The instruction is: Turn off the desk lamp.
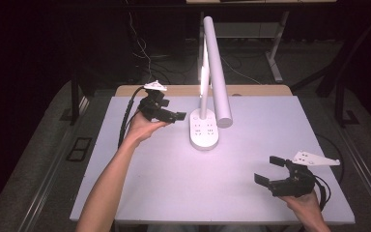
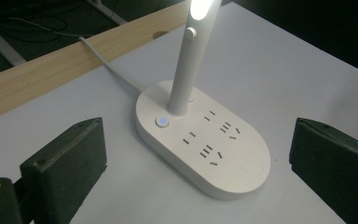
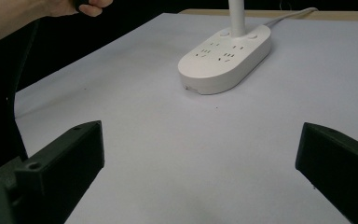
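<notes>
A white desk lamp stands mid-table on an oval power-strip base (image 1: 204, 131) (image 2: 223, 158) (image 3: 223, 58), and its light strip (image 1: 203, 79) is lit. A small button (image 2: 162, 122) on the base glows blue beside the stem (image 2: 182, 70). My left gripper (image 1: 171, 111) (image 2: 198, 149) is held just left of the base and points at it. Its jaws are wide open, with nothing between them. My right gripper (image 1: 268, 170) (image 3: 200, 140) is open near the table's front right corner, well short of the base, and holds nothing.
The table top (image 1: 183, 179) is white, with a wooden strip (image 1: 251, 90) (image 2: 51, 70) along its far edge. The lamp's white cable (image 2: 107, 60) runs from the base over that strip. The long lamp head (image 1: 218, 72) reaches out above the base. Dark floor surrounds the table.
</notes>
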{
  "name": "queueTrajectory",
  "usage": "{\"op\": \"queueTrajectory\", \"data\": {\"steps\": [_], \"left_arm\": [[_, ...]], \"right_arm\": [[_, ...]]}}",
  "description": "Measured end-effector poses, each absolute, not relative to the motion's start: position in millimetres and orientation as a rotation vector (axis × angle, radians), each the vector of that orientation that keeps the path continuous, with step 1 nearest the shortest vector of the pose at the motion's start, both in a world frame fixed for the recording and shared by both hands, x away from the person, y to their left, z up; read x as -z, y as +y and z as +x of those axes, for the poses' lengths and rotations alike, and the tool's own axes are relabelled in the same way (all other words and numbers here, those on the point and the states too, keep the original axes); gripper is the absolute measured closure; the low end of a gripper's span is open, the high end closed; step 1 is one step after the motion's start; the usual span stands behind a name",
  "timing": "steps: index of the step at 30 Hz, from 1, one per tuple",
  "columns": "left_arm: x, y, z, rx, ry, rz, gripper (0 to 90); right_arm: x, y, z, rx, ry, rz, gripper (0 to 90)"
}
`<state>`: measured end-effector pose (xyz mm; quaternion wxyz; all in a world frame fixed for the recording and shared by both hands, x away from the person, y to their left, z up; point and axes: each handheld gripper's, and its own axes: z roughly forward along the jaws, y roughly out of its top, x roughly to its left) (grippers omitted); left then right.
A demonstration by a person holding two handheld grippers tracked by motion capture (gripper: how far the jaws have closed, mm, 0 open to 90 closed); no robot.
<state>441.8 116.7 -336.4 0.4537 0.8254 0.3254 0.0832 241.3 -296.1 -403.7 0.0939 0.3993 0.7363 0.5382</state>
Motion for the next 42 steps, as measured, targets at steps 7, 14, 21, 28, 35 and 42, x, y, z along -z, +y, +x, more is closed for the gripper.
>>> {"op": "queueTrajectory", "data": {"steps": [7,14,21,28,35,42], "left_arm": [[337,106,456,-0.200,0.839,2.019,5.9],[345,101,470,-0.177,0.848,2.051,17.4],[355,96,478,-0.166,0.876,2.029,31.6],[365,96,485,-0.149,0.896,2.042,45.7],[374,92,491,-0.163,0.906,2.050,71.2],[379,86,495,-0.173,0.901,2.049,86.9]], "right_arm": [[404,-297,241,-1.598,2.182,1.182,0.9],[404,-297,241,-1.594,2.188,1.179,0.9],[403,-297,241,-1.591,2.185,1.179,0.9],[404,-298,241,-1.596,2.180,1.180,0.9],[404,-299,241,-1.596,2.174,1.185,0.9],[404,-300,242,-1.596,2.173,1.187,0.9]]}}
